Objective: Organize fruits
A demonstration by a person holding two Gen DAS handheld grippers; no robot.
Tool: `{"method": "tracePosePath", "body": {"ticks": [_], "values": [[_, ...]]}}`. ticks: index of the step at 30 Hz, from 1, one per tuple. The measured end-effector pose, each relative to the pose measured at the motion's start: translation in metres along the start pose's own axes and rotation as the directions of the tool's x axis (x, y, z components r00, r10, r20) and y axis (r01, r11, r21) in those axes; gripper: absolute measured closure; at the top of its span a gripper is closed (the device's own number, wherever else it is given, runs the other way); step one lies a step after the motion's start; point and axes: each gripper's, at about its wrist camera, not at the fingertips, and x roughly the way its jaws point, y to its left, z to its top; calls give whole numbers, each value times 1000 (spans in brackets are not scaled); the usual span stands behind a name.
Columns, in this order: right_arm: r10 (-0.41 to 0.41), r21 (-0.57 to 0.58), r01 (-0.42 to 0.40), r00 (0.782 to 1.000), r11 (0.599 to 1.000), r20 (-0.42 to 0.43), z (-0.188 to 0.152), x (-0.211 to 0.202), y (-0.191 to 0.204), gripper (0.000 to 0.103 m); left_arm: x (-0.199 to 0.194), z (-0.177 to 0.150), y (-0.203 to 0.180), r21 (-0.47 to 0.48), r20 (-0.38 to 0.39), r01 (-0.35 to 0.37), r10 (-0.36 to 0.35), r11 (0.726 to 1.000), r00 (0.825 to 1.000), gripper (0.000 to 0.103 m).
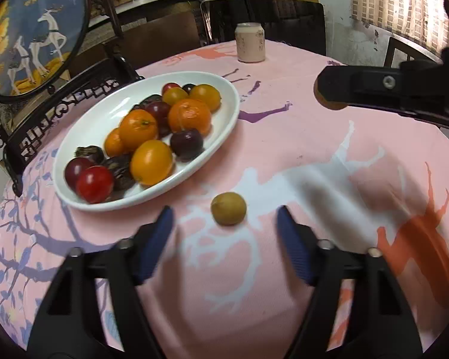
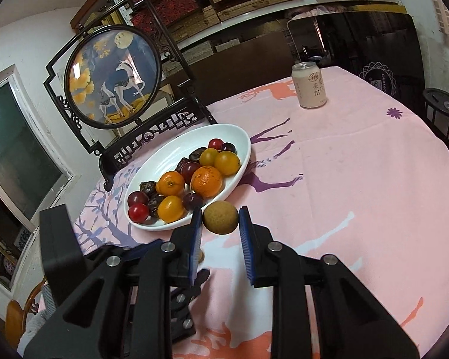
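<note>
right wrist shows our right gripper (image 2: 220,209) squeezing a brown fruit (image 2: 220,217). our left gripper (image 1: 224,209) stands open by a greenish fruit (image 1: 229,212).

The glossy white ceramic oval dish (image 1: 224,125) holds smooth, shiny orange citrus fruits (image 1: 189,115) with faintly dimpled peel and slick dark red plums (image 1: 94,184). The dull, rough-skinned brown round fruit (image 2: 220,217) looks matt. A soft pink printed cloth tablecloth (image 1: 299,137) lies slightly creased. The pale metal drink can (image 2: 309,85) has a satin sheen. Matt black plastic gripper arms carry ribbed blue rubber-like pads (image 2: 246,239) and bright metal bolts (image 1: 324,243)
</note>
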Motion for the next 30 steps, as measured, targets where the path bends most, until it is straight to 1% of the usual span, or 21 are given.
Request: {"method": "tracePosePath", "body": {"ticks": [2, 4, 5, 6, 7, 8, 10, 13, 14, 16, 19, 21, 22, 24, 25, 27, 28, 30], "values": [[0, 0, 0, 1000, 1000, 2, 0, -1, 0, 78, 5, 3, 3, -23, -10, 6, -7, 1000, 1000, 36], [-1, -2, 1, 1000, 1000, 5, 0, -1, 1, 78, 10, 6, 9, -49, -23, 13, -14, 999, 1000, 41], [-3, -2, 4, 1000, 1000, 6, 0, -1, 1, 78, 15, 7, 11, -62, -38, 26, -29, 998, 999, 54], [-6, -1, 6, 1000, 1000, 5, 0, -1, 0, 78, 17, 7, 12, -68, -50, 37, -41, 997, 998, 62], [-5, 0, 5, 1000, 1000, 3, 0, -1, 0, 78, 16, 7, 14, -75, -43, 44, -47, 996, 998, 66], [-3, 0, 3, 1000, 1000, 0, -1, 0, 0, 78, 15, 6, 15, -79, -40, 45, -48, 996, 998, 77], [-2, -1, 2, 1000, 1000, -1, -1, 0, 0, 78, 13, 5, 18, -94, -33, 51, -54, 994, 998, 77], [-1, 1, 1, 1000, 1000, -12, -2, 3, -1, 78, 5, 1, 22, -101, -17, 20, -22, 995, 1000, 77], [-3, 0, 3, 1000, 1000, -17, -2, 4, -1, 78, -2, -3, 25, -107, -10, 3, -4, 994, 1000, 77], [-7, 0, 7, 1000, 1000, -30, -4, 8, -1, 78, -21, -8, 37, -135, 24, -3, 7, 991, 1000, 77], [0, 3, 0, 998, 1000, -62, -9, 15, -1, 78, -45, -11, 60, -181, 70, -67, 81, 981, 994, 77], [12, 2, -12, 998, 1000, -68, -10, 18, 2, 78, -53, -8, 78, -226, 79, -86, 107, 970, 991, 77], [16, -2, -16, 998, 1000, -66, -9, 19, 5, 78, -54, -4, 92, -257, 75, -102, 125, 961, 989, 77], [31, -9, -32, 998, 999, -61, -1, 23, 12, 78, -54, 8, 110, -285, 66, -119, 143, 951, 988, 77], [36, -16, -37, 997, 999, -62, 6, 27, 17, 78, -52, 13, 115, -286, 62, -126, 149, 950, 987, 77], [39, -32, -41, 997, 999, -64, 21, 38, 28, 78, -48, 32, 130, -289, 61, -163, 188, 943, 980, 77], [47, -40, -50, 997, 998, -61, 30, 45, 36, 78, -47, 36, 134, -292, 62, -170, 196, 941, 979, 77], [55, -62, -59, 997, 996, -55, 45, 64, 50, 78, -36, 56, 147, -307, 63, -168, 196, 937, 979, 77]]}}
